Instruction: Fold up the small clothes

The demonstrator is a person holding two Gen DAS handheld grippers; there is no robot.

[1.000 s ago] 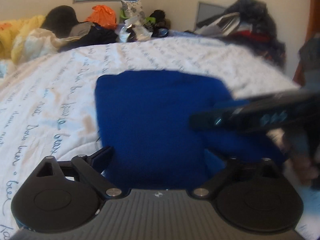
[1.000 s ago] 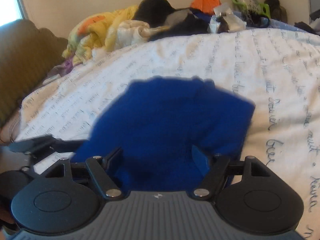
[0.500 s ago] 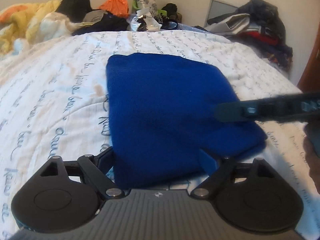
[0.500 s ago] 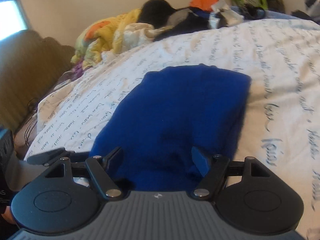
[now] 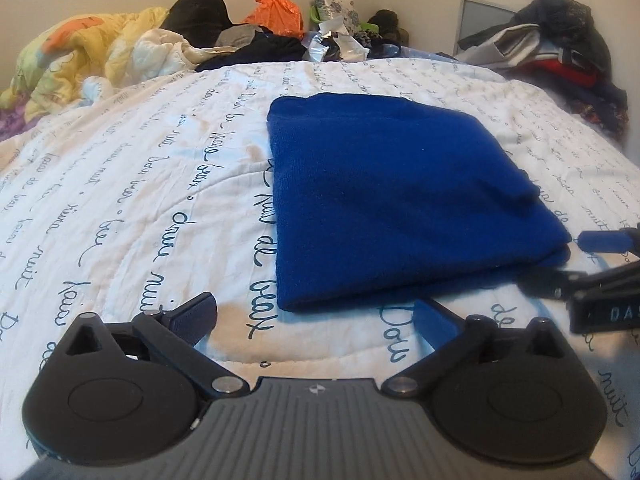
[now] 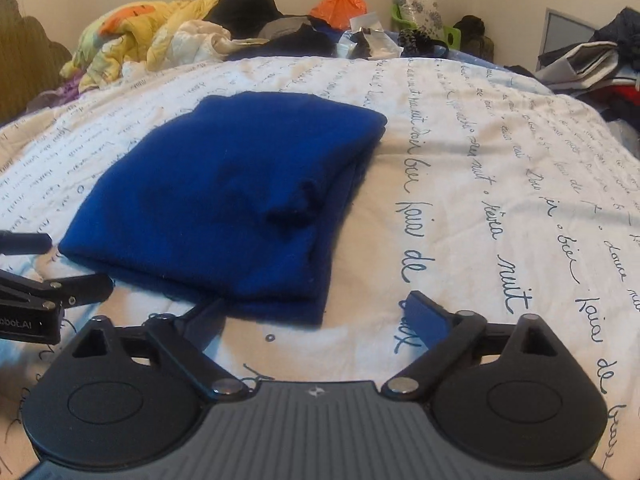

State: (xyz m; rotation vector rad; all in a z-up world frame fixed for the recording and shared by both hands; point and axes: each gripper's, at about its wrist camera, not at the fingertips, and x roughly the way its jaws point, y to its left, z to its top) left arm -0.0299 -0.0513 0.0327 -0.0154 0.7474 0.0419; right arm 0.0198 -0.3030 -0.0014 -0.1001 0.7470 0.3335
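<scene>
A blue knitted garment (image 5: 392, 200) lies folded into a flat rectangle on the white bedspread (image 5: 140, 208) printed with blue script; it also shows in the right wrist view (image 6: 232, 204). My left gripper (image 5: 316, 316) is open and empty, just short of the garment's near edge. My right gripper (image 6: 316, 316) is open and empty, at the garment's near right corner. Each gripper shows at the edge of the other's view: the right one (image 5: 592, 264) beside the fold's right corner, the left one (image 6: 44, 276) by its left corner.
Piled clothes and bedding line the far side: a yellow quilt (image 5: 76, 52), a black hat (image 5: 200, 12), an orange bag (image 5: 276, 12). A heap of dark clothes (image 5: 560, 48) sits at the right. A brown headboard (image 6: 24, 64) stands at the left.
Both grippers held the garment, laid it down folded, then opened and drew back toward the near edge. The garment now lies flat and free.
</scene>
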